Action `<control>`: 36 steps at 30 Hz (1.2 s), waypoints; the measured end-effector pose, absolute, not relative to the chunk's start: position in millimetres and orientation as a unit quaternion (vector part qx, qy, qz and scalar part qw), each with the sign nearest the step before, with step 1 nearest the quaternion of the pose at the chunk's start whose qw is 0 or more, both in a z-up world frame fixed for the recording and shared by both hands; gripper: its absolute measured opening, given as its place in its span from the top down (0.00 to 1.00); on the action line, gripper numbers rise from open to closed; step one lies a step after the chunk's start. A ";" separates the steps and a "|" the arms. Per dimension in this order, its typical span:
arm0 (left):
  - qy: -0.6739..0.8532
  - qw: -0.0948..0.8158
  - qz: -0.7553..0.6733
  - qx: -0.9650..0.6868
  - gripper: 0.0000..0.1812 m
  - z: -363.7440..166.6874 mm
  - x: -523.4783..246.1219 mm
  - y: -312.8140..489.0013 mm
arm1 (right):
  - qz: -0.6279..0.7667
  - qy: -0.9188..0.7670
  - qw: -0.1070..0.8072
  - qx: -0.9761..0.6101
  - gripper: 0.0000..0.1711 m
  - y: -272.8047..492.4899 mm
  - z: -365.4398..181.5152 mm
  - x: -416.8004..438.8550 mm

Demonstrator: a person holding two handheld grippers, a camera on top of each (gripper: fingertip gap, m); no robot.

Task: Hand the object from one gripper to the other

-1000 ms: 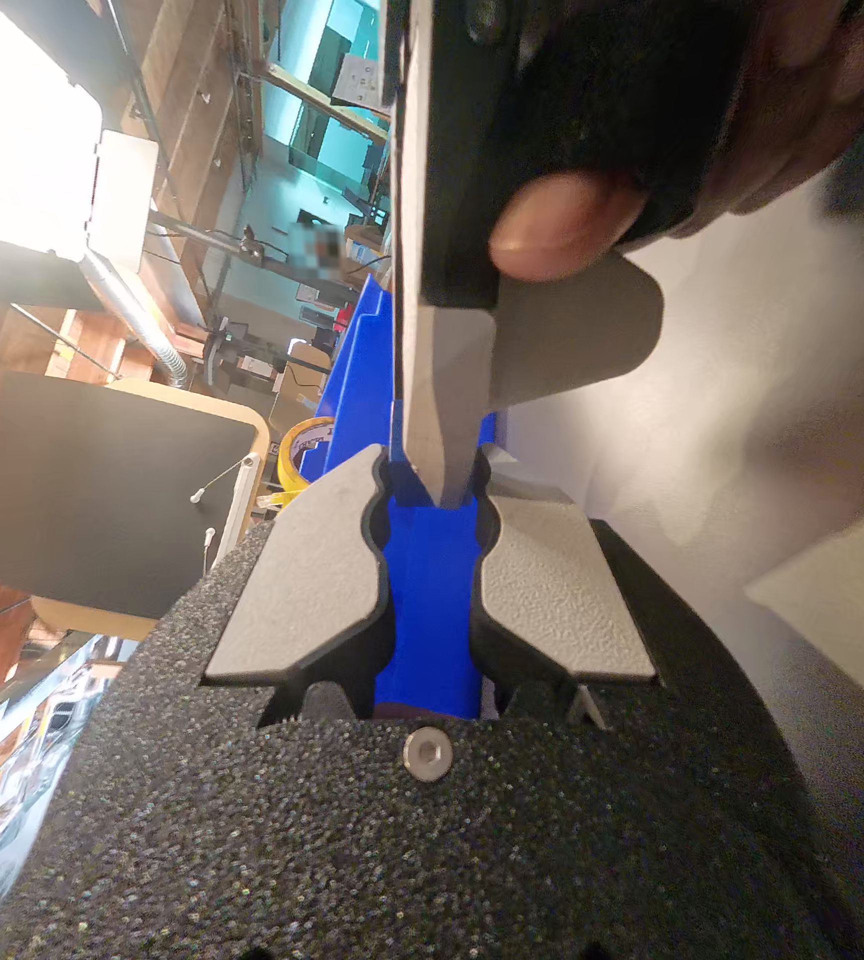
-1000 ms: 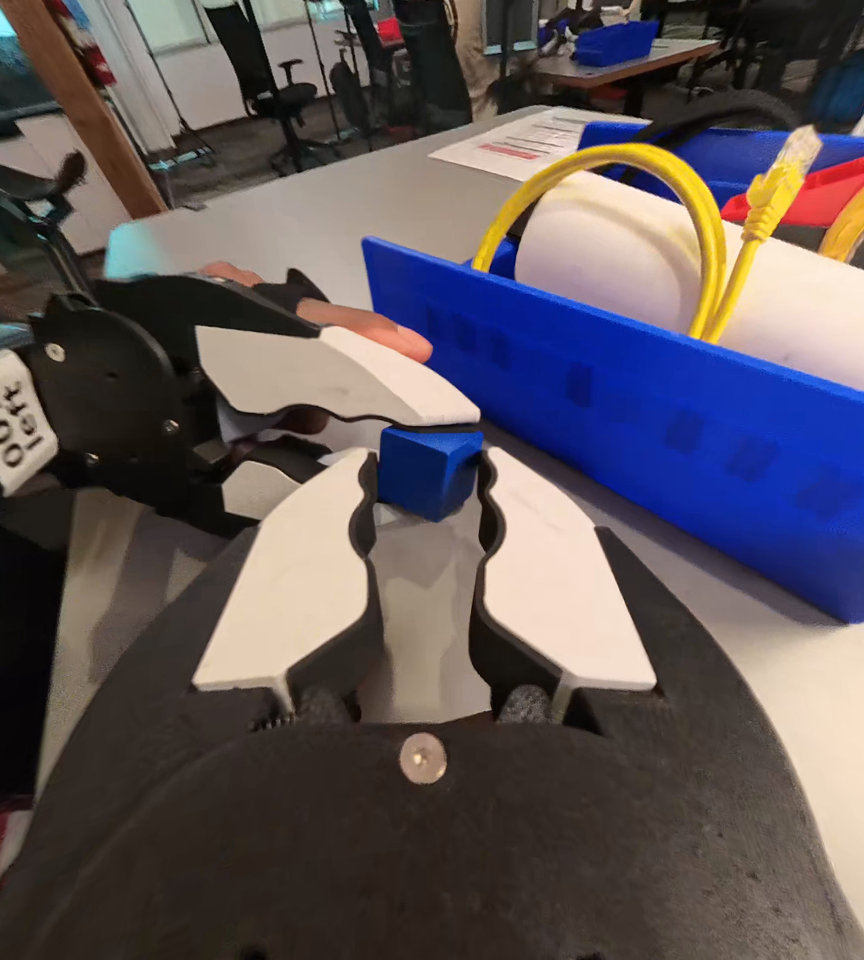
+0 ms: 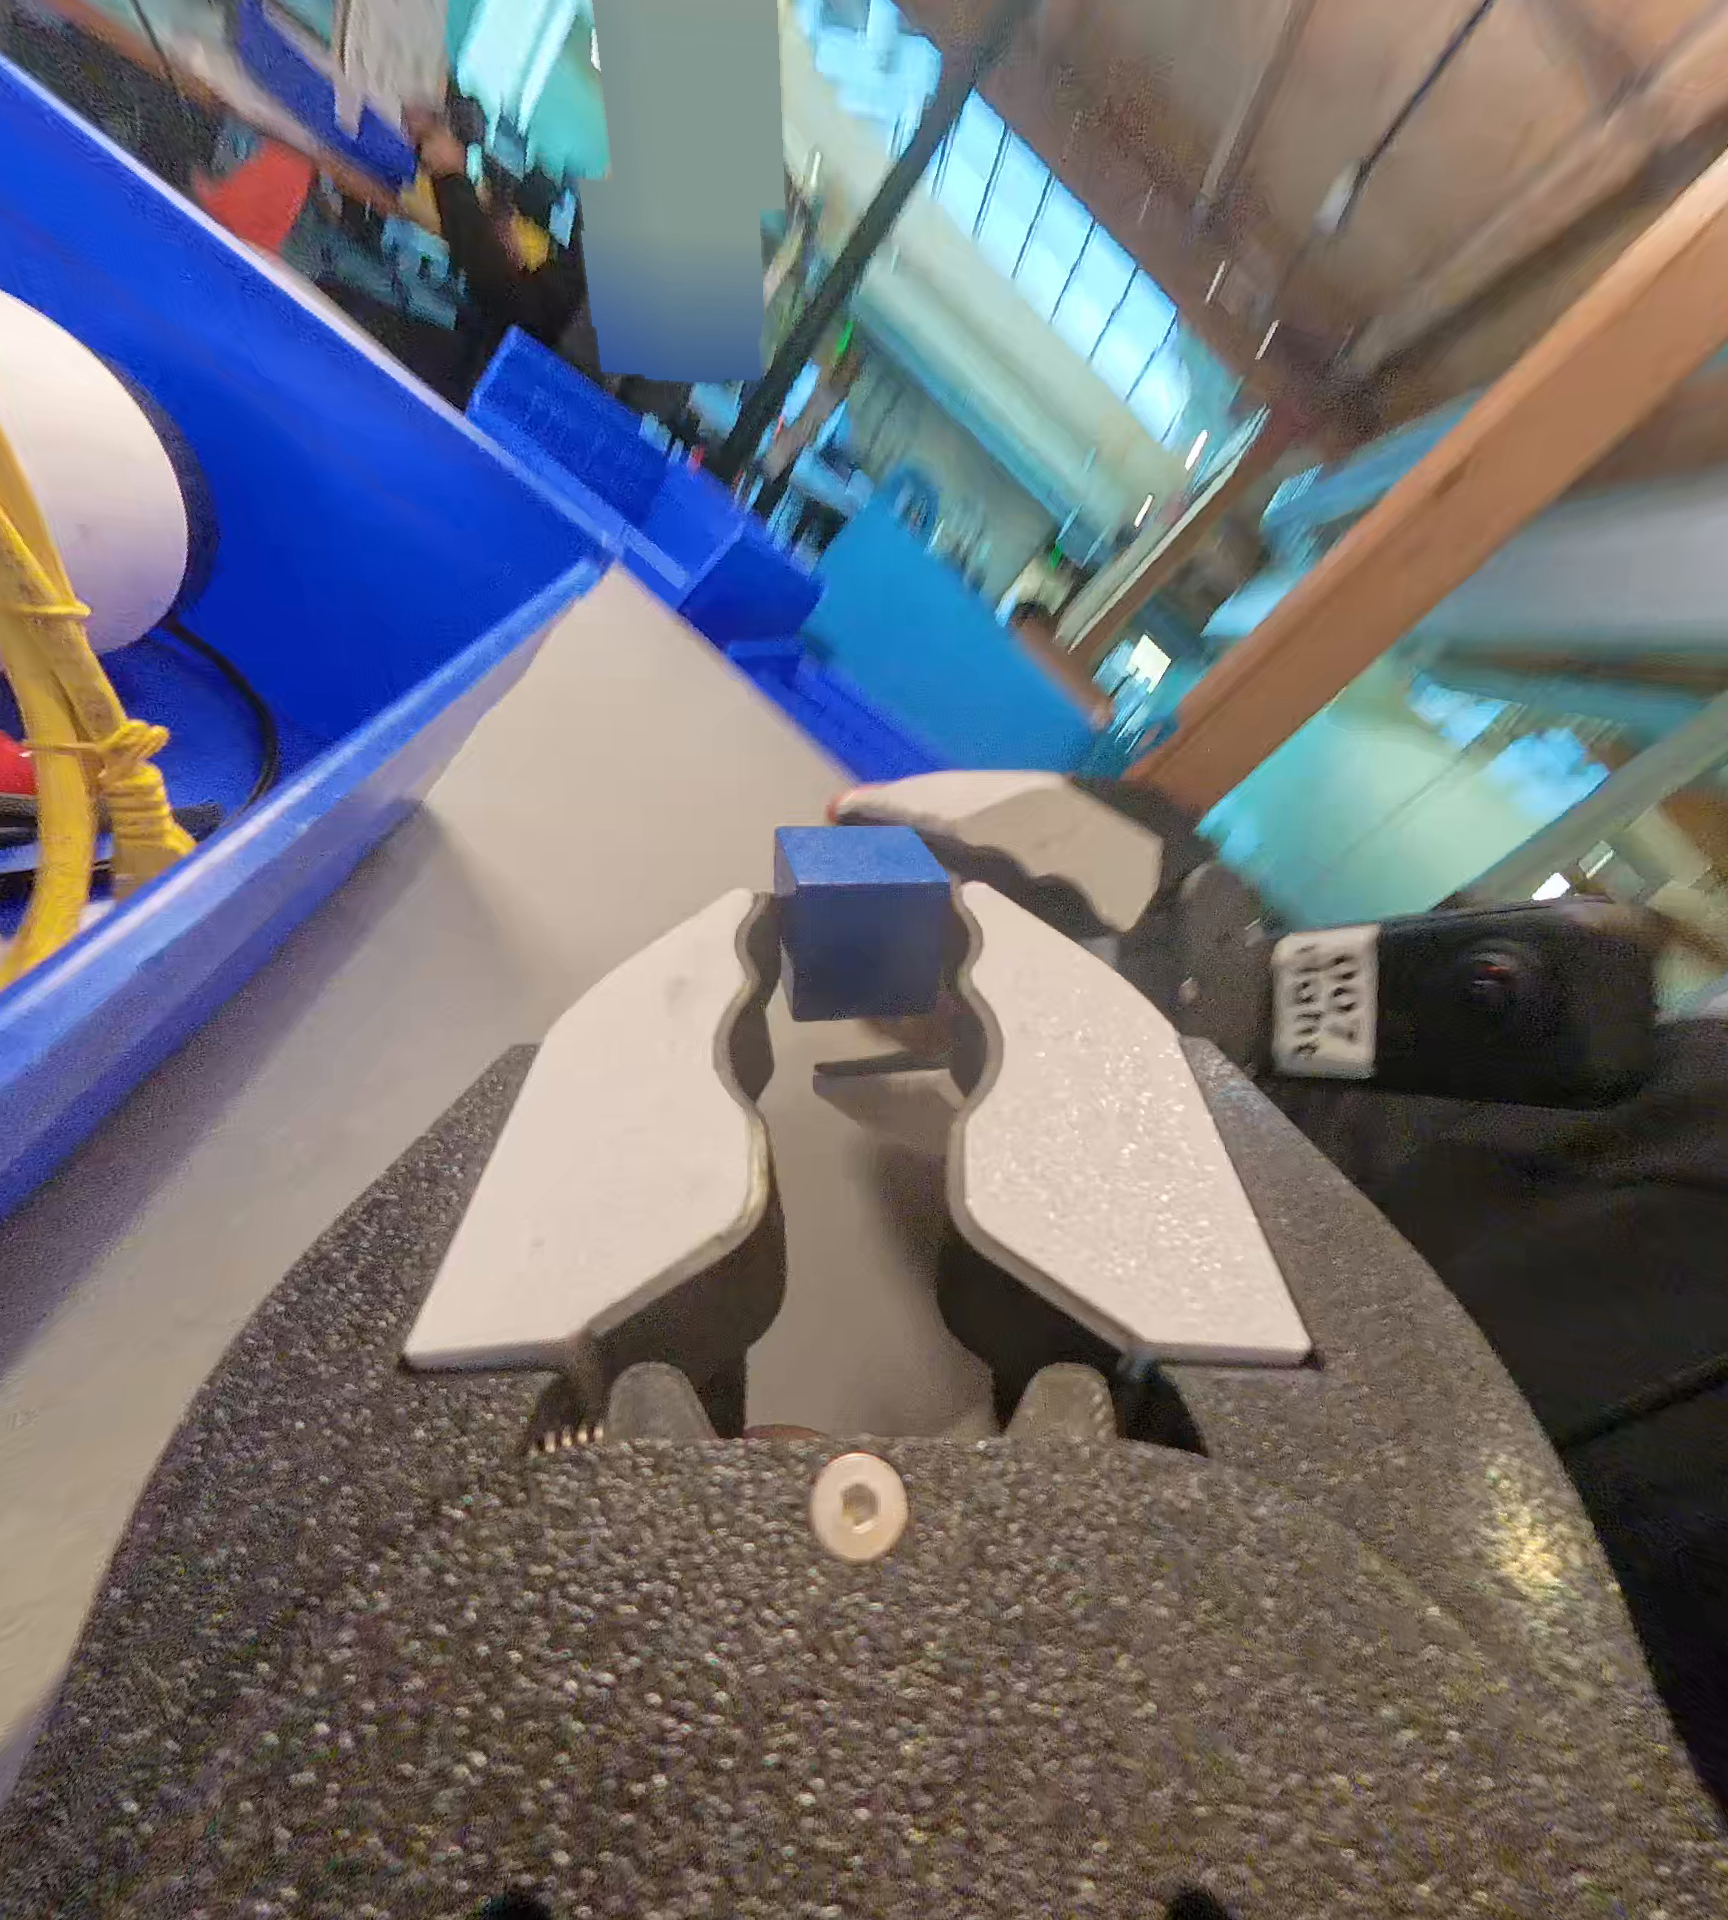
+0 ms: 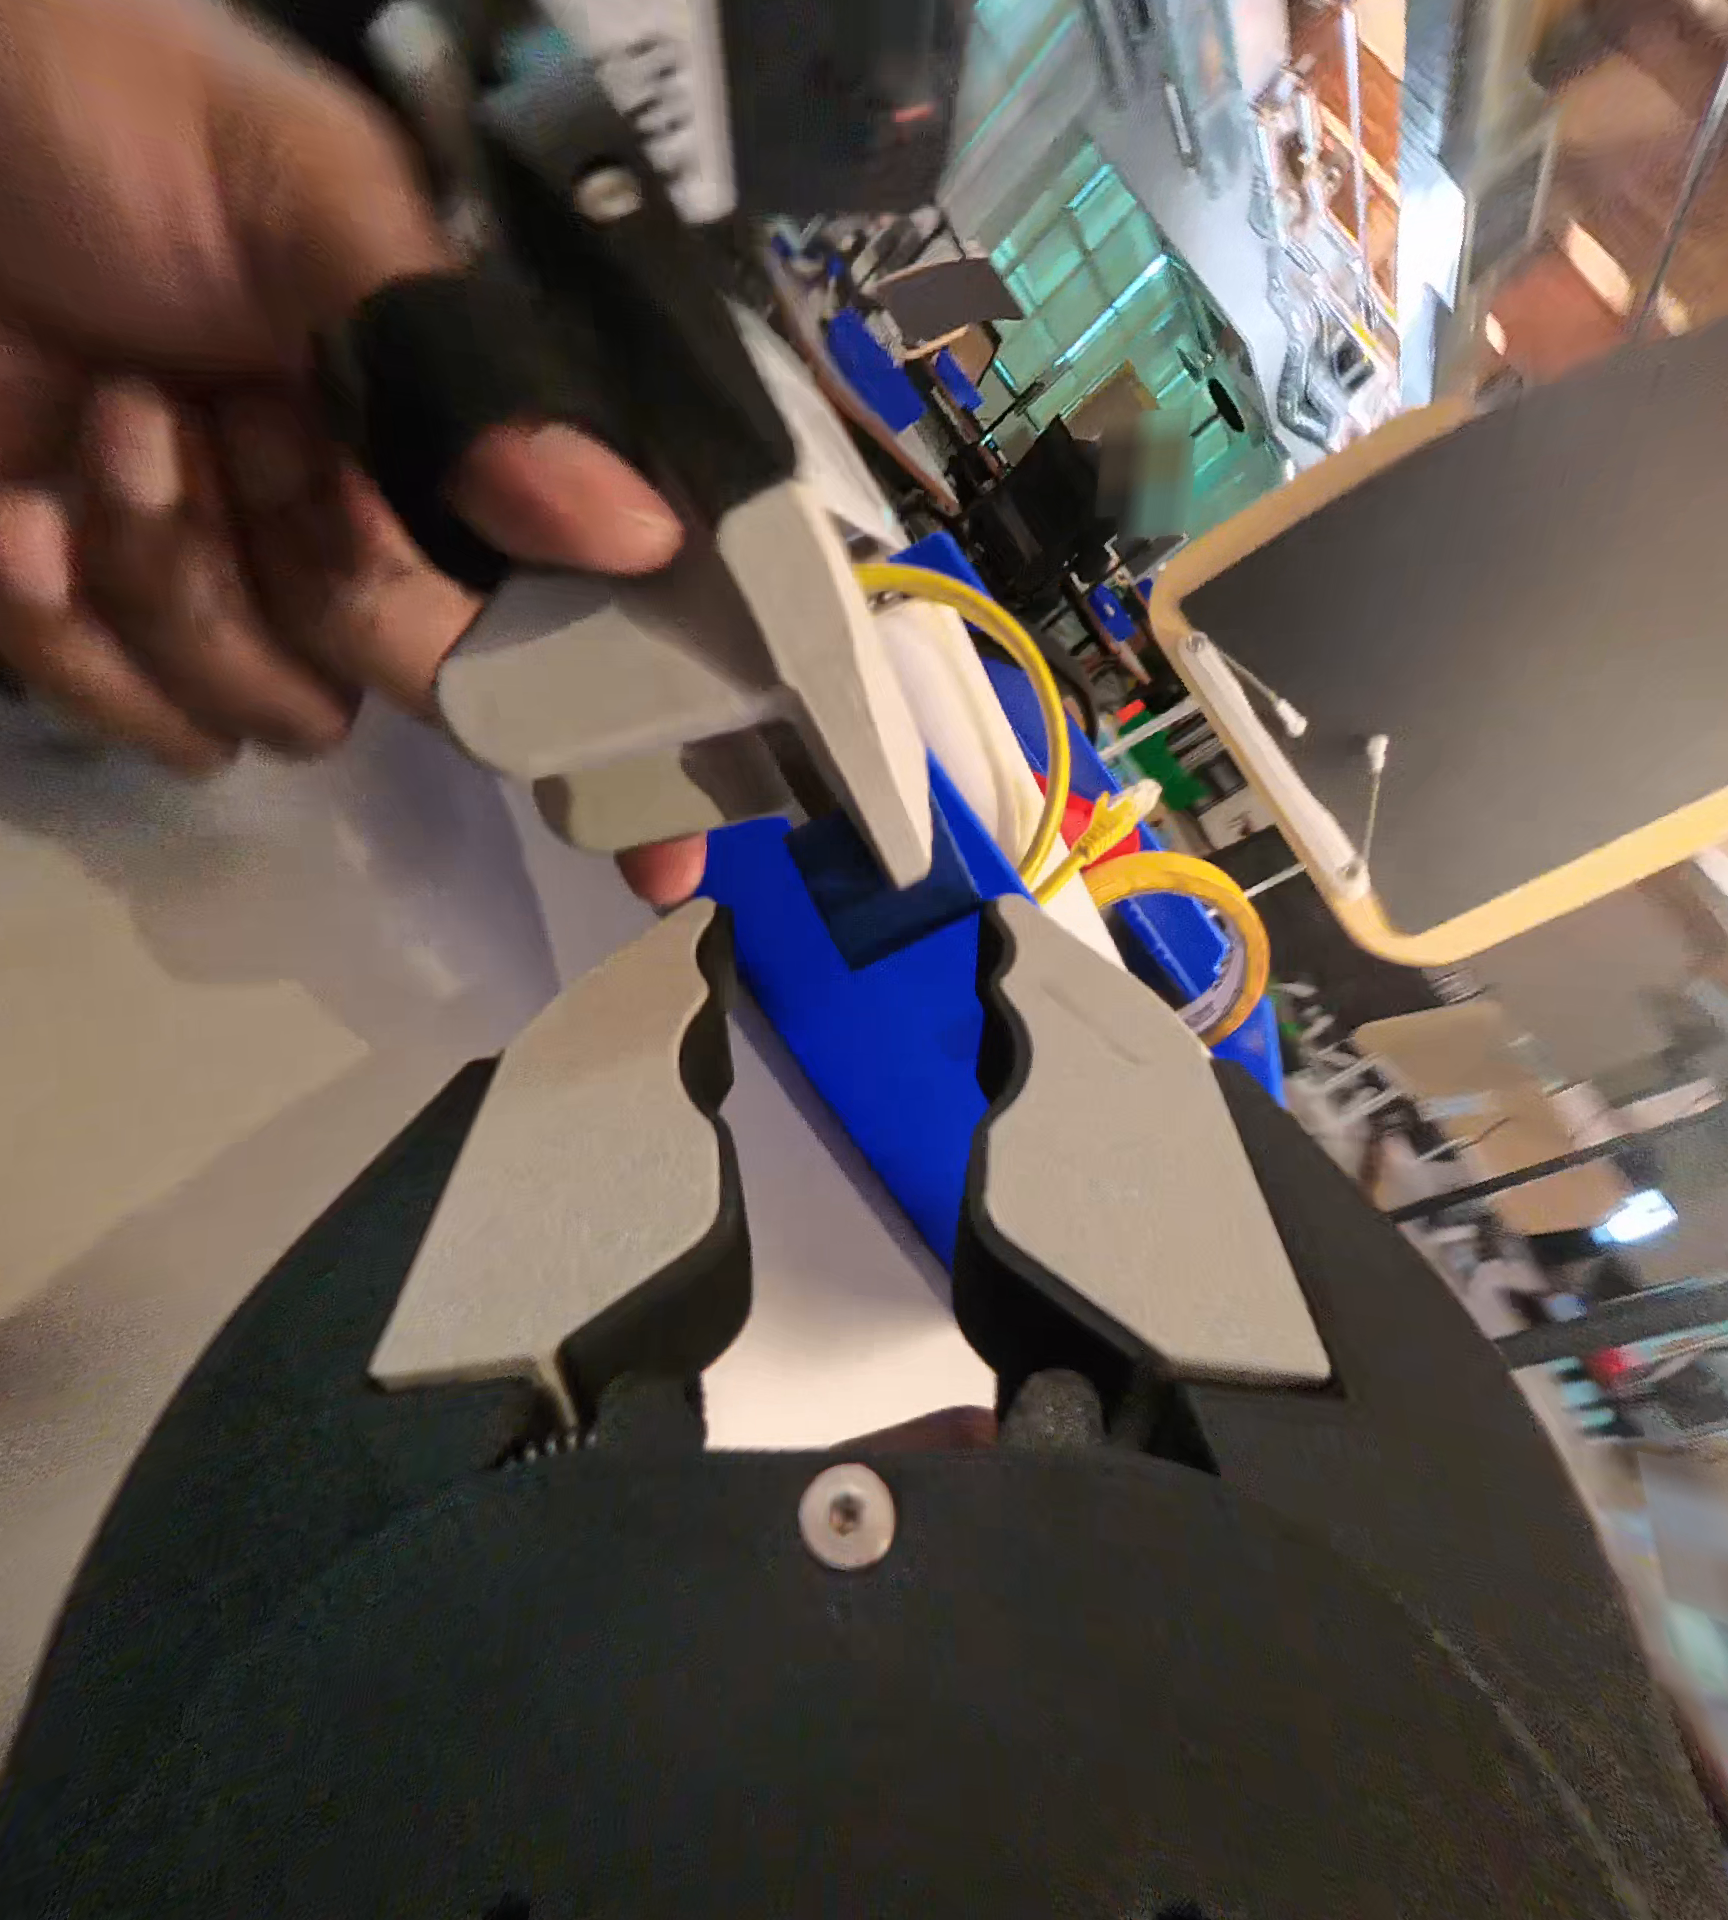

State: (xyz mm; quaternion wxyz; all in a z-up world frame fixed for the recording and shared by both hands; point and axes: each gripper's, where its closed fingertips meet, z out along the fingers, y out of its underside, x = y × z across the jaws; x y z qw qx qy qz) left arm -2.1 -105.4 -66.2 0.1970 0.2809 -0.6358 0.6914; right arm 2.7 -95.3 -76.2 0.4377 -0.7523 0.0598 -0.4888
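A small blue cube [image 3: 860, 935] is held in the air between the fingertips of my left gripper [image 3: 855, 914], which is shut on it. In the left wrist view the right gripper's fingers [image 3: 1026, 847] come in from the right, one above the cube and one well below it. In the right wrist view my right gripper [image 4: 849, 914] is open. The cube [image 4: 870, 914] sits at its tips with a gap on the left side. The left gripper's fingers [image 4: 818, 665] reach down onto the cube, held by a gloved hand [image 4: 216, 312].
A blue bin [image 3: 268, 468] stands on the grey table [image 3: 579, 727] just left of the grippers. It holds a white roll [image 3: 29, 499] and yellow cable [image 3: 49, 665]. A yellow tape roll [image 4: 1213, 935] lies by the bin. More blue bins stand behind.
The cube was pinched in my right gripper's fingertips with the left's fingers around it. Now the left gripper grips it and the right jaws have widened. Both grippers have rolled.
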 end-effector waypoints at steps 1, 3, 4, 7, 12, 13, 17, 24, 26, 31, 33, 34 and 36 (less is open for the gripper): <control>-0.602 0.217 0.711 0.290 0.83 -58.5 -0.5 -103.7 | -0.472 0.089 0.464 -0.745 0.74 -96.3 -71.6 3.8; -0.543 0.256 0.740 0.302 0.83 -47.4 0.5 -100.7 | -0.442 0.134 0.504 -0.730 0.72 -96.8 -65.7 6.0; -0.524 0.270 0.746 0.309 0.83 -46.1 0.6 -100.5 | -0.428 0.149 0.521 -0.724 0.71 -95.5 -64.0 6.1; -0.509 0.303 0.740 0.319 0.83 -52.3 -5.8 -107.1 | -0.407 0.168 0.556 -0.706 0.69 -89.8 -59.3 5.1; -0.514 0.337 0.723 0.315 0.83 -56.1 -17.0 -114.9 | -0.405 0.153 0.556 -0.710 0.78 -88.6 -62.8 3.9; -0.527 0.335 0.718 0.308 0.83 -56.1 -17.7 -115.1 | -0.389 0.157 0.561 -0.714 0.79 -89.4 -63.2 3.9; -0.593 0.229 0.730 0.251 0.75 -45.4 -12.8 -106.4 | -0.276 0.189 0.602 -0.725 0.79 -90.8 -64.4 1.2; -0.740 -0.067 0.669 0.016 0.66 -57.0 -19.7 -90.8 | -0.004 0.235 0.640 -0.732 0.79 -84.1 -74.4 -20.6; -0.740 -0.112 0.661 -0.048 0.65 -57.5 -28.7 -90.1 | 0.053 0.238 0.639 -0.730 0.79 -81.1 -76.9 -28.7; -0.742 -0.139 0.622 -0.207 0.63 -73.4 -68.5 -88.2 | 0.183 0.225 0.630 -0.720 0.79 -73.1 -79.3 -53.6; -0.739 -0.144 0.619 -0.222 0.63 -75.7 -72.0 -88.4 | 0.219 0.216 0.624 -0.719 0.79 -71.6 -78.7 -62.6; -0.735 -0.152 0.621 -0.226 0.65 -75.8 -71.9 -89.3 | 0.235 0.211 0.621 -0.718 0.79 -70.7 -78.4 -67.3; -0.728 -0.171 0.620 -0.238 0.69 -79.0 -73.5 -92.2 | 0.251 0.205 0.616 -0.718 0.79 -67.9 -79.1 -73.3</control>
